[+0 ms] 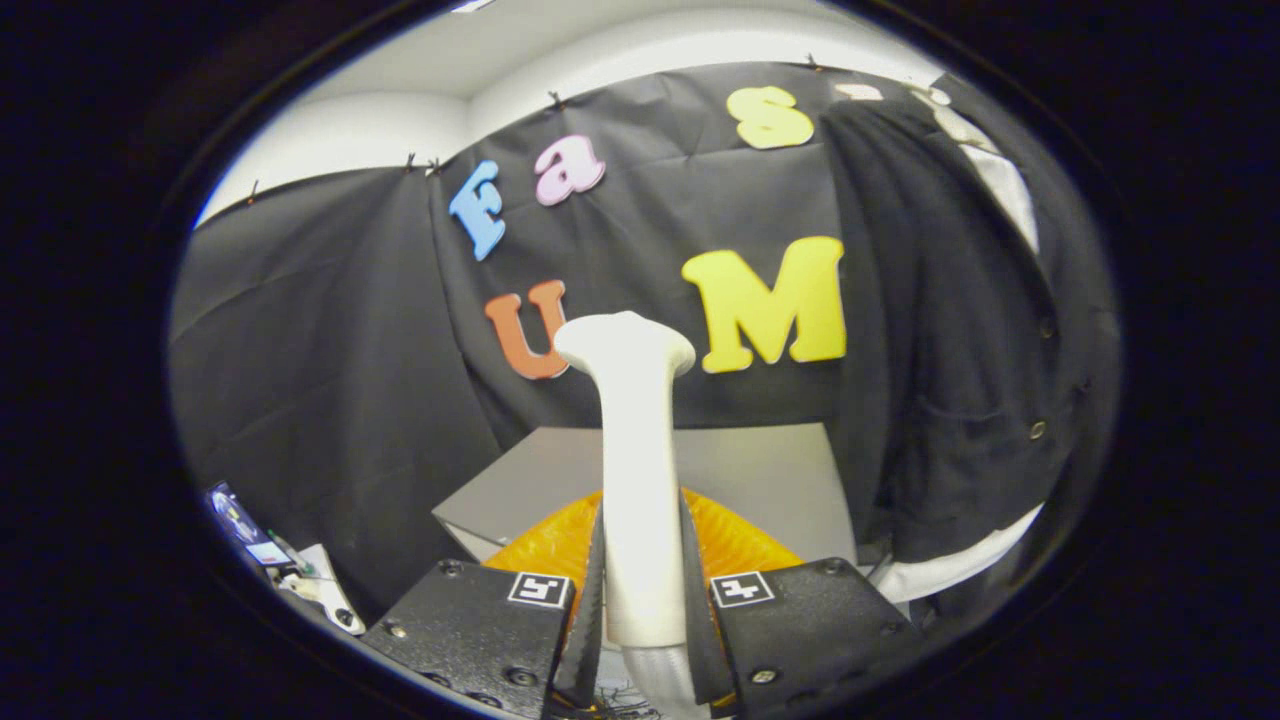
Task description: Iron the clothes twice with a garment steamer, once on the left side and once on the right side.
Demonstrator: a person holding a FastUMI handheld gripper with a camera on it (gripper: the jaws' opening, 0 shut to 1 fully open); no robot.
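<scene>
Tongs (640,600) clamping white steamer (636,480), base hidden, dark garment (960,330) beyond

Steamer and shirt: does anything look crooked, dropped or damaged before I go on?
Nothing stands out. The gripper is shut on the white steamer, which stands upright between the fingers. The dark shirt hangs beyond and to the right, not yet touched by the steamer head.
</scene>
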